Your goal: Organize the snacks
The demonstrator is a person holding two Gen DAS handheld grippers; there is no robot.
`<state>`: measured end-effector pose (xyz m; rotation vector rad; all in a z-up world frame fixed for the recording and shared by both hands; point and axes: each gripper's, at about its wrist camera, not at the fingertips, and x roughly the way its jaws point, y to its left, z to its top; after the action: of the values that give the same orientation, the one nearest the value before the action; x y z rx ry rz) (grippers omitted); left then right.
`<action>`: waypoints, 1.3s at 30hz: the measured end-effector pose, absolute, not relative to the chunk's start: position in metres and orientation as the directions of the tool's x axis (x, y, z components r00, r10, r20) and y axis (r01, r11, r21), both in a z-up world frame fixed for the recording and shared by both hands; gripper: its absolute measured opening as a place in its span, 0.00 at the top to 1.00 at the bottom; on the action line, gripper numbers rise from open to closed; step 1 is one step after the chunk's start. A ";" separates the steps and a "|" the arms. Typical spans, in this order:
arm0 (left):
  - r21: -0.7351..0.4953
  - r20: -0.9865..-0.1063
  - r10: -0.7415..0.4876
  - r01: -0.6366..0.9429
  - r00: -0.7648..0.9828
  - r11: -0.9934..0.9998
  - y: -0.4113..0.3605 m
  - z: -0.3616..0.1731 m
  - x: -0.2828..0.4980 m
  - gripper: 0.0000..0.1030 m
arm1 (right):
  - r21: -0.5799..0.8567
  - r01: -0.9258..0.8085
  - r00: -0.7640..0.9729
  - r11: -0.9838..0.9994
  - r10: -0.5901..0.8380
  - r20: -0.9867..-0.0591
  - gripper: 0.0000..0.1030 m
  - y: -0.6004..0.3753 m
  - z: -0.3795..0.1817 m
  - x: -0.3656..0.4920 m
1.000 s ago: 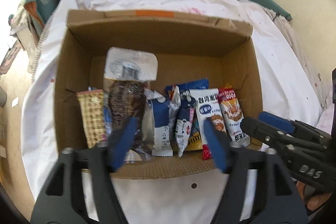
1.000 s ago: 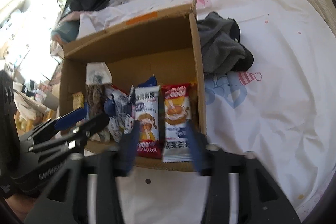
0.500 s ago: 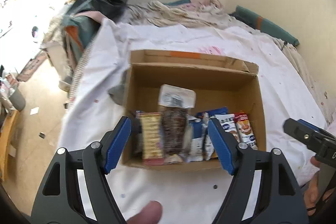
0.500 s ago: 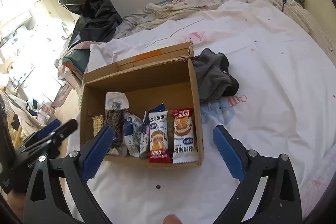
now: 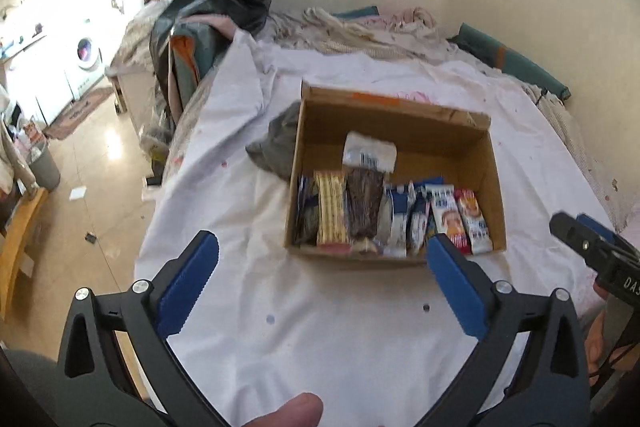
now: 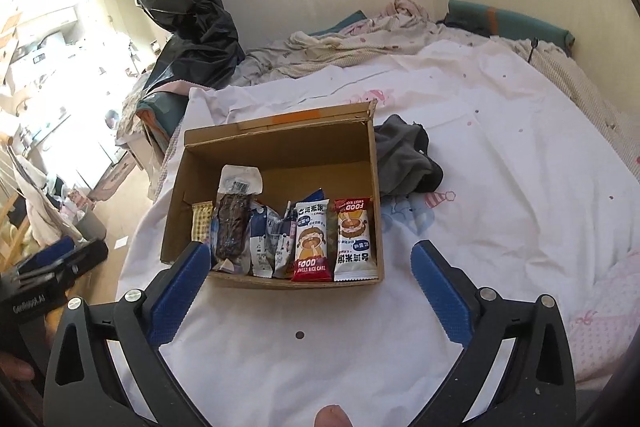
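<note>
Both tongs have been pulling back and up from the cardboard box (image 5: 394, 115) since a second ago, so the box is now sitting smaller and farther ahead in both wrist views, and their jaws have just been opening with nothing between them. The left tongs (image 5: 320, 275) are standing as wide as they go and holding nothing; the right tongs (image 6: 312, 279) are likewise spread fully and empty. The snacks (image 6: 280, 227) are lying in a row along the box's near wall on the bed (image 6: 520, 167), each packet's long axis running near to far, the rice cake packets (image 6: 332, 235) at the right end. From either tongs the row is lying ahead and below, apart from the blue pads (image 6: 180, 291). By my judgement the right tongs are nearer the rice cake end, the left nearer the tall dark packet (image 5: 364, 195). A grey cloth (image 6: 404, 159) is lying just beside the box.
</note>
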<state>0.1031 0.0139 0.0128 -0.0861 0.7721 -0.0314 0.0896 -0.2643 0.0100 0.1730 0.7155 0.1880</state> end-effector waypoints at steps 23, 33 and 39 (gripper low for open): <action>-0.040 -0.684 -0.008 -0.026 0.729 0.999 0.004 0.002 0.094 0.00 | 0.134 -0.099 0.737 0.986 0.164 -0.656 0.00 -0.241 -0.007 0.087; -0.044 -0.684 -0.010 -0.027 0.729 0.999 0.004 0.000 0.095 0.00 | 0.134 -0.098 0.730 0.986 0.163 -0.664 0.00 -0.241 -0.009 0.089; -0.045 -0.684 -0.010 -0.029 0.730 0.999 0.005 0.000 0.095 0.00 | 0.136 -0.096 0.732 0.986 0.162 -0.662 0.00 -0.241 -0.009 0.089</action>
<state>0.0950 0.0047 -0.0001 -0.0540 0.7530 0.0104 0.0891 -0.2415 -0.0092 0.0944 0.7362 0.1425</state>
